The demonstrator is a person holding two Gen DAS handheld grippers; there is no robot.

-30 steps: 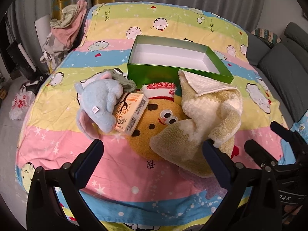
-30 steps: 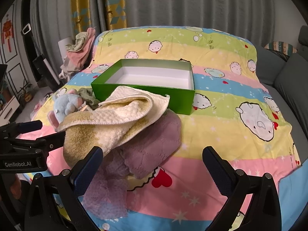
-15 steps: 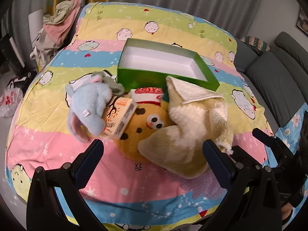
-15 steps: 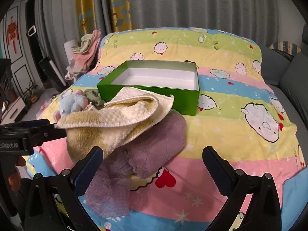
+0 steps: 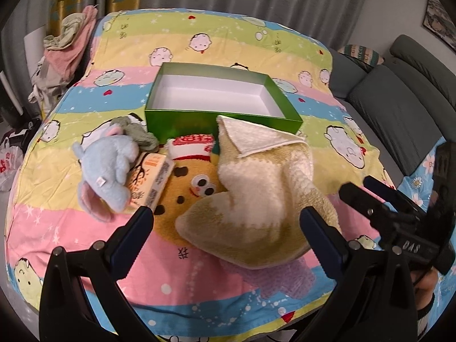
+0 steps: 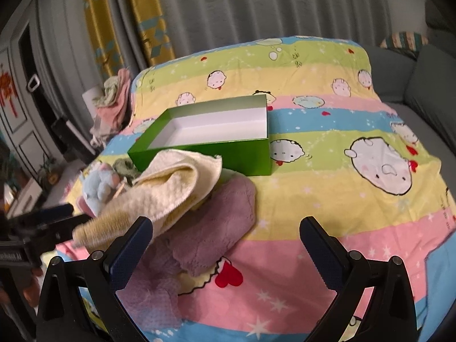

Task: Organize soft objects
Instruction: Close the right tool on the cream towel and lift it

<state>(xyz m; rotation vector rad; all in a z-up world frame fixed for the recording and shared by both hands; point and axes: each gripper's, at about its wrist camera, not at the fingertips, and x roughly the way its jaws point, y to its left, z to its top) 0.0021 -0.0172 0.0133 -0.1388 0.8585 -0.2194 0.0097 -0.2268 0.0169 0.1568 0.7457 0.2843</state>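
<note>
Nearest the cameras, the left gripper and the right gripper both hover with fingers spread wide, pinching nothing, over the near edge of the bed; each gripper shows at the side of the other's view. Just beyond them the soft things lie heaped: a cream towel folded over itself, draped partly on a round brown plush and over a mauve cloth, with a blue plush elephant resting on a small orange carton and a grey-green cloth behind it. The green box stands open and empty just behind the heap, the towel's corner seemingly touching its front wall.

The likely trouble lies in the layering; a pinch on the towel could drag the mauve cloth along or take only one fold, leaving the rest trailing over the box wall; the light box might slide on the sheet if a load is pushed against it; the carton, being stiff, might be swept in with the soft things.

The sheet is cartoon-printed in pastel stripes and slightly rumpled; farther off stand a grey sofa to the right, a pile of clothes to the left, and grey and yellow curtains behind.
</note>
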